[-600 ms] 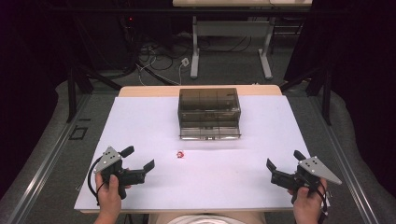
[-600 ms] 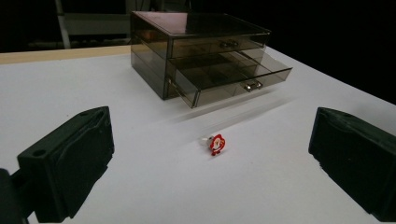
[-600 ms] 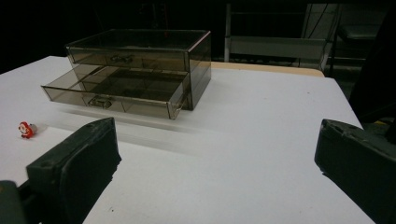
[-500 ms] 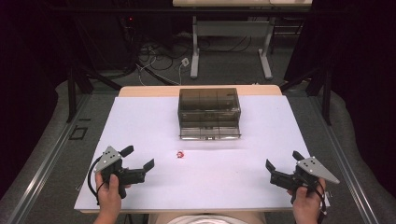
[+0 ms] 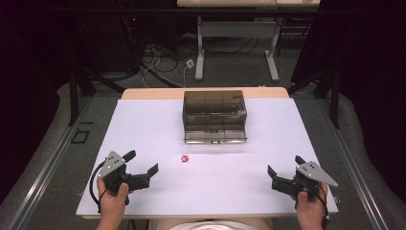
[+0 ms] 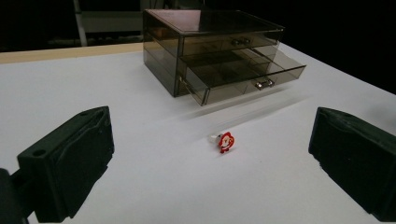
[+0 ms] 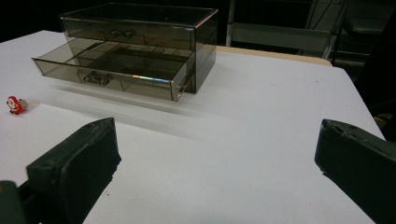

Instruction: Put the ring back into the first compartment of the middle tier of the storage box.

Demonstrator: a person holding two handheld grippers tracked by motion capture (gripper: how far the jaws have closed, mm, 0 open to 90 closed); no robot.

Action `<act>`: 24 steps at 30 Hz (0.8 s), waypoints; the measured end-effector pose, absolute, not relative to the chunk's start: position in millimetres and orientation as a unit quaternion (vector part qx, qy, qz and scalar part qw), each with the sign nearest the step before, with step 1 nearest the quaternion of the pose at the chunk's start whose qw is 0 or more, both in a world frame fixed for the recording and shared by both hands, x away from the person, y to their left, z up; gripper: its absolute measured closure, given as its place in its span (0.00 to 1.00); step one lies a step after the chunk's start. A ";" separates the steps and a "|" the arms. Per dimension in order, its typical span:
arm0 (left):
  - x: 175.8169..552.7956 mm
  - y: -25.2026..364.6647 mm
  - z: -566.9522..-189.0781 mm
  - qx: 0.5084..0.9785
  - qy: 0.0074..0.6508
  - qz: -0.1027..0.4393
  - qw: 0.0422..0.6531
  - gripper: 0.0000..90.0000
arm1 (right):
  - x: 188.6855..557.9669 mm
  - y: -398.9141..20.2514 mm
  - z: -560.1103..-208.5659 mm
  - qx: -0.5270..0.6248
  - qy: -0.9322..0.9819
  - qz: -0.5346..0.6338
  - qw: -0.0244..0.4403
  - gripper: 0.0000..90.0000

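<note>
Jaws of both grippers stood wide apart, holding nothing. Left gripper (image 5: 141,165): small red figure (image 6: 226,142) lay ahead of and between its jaws, on the white table (image 5: 230,187). Right gripper (image 5: 286,170): figure well off beyond its left jaw. Drawer box (image 5: 214,116) farther ahead, lower drawer (image 6: 243,79) pulled out. Step judged: approach not begun. Next move likely called for the left gripper to reach the figure and close gently.

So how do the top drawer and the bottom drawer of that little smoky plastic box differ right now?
The bottom drawer is pulled out toward the person, while the top drawer is pushed in flush with the box front. The bottom drawer's open top shows its dividers directly; the top drawer's inside is seen only through its tinted front. Both are see-through smoky plastic with a small handle.
</note>
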State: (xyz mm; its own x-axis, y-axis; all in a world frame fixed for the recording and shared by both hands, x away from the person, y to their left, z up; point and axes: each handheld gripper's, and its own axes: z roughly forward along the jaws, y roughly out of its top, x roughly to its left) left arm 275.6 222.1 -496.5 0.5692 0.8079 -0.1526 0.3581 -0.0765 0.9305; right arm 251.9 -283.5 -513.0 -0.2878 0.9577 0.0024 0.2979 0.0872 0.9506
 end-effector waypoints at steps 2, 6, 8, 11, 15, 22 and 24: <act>275.3 220.1 -494.3 0.705 0.412 0.212 0.536 0.00 | 251.3 -283.4 -512.6 0.484 0.648 0.473 0.349 0.00; 276.5 216.2 -489.0 0.710 0.418 0.224 0.520 0.00 | 251.5 -282.0 -512.8 0.482 0.649 0.471 0.354 0.00; 277.9 215.0 -486.0 0.706 0.426 0.221 0.521 0.00 | 251.3 -281.3 -512.8 0.480 0.653 0.468 0.352 0.00; 280.8 213.4 -481.8 0.699 0.438 0.219 0.521 0.00 | 251.3 -280.2 -512.9 0.479 0.653 0.470 0.351 0.00; 284.3 213.5 -478.3 0.695 0.442 0.217 0.523 0.00 | 251.9 -280.2 -513.8 0.478 0.657 0.470 0.345 0.00; 290.1 213.0 -472.4 0.693 0.443 0.211 0.528 0.00 | 252.3 -279.1 -514.7 0.479 0.661 0.467 0.340 0.00; 294.9 211.5 -470.2 0.694 0.445 0.204 0.528 0.00 | 252.5 -279.0 -515.1 0.478 0.661 0.465 0.343 0.00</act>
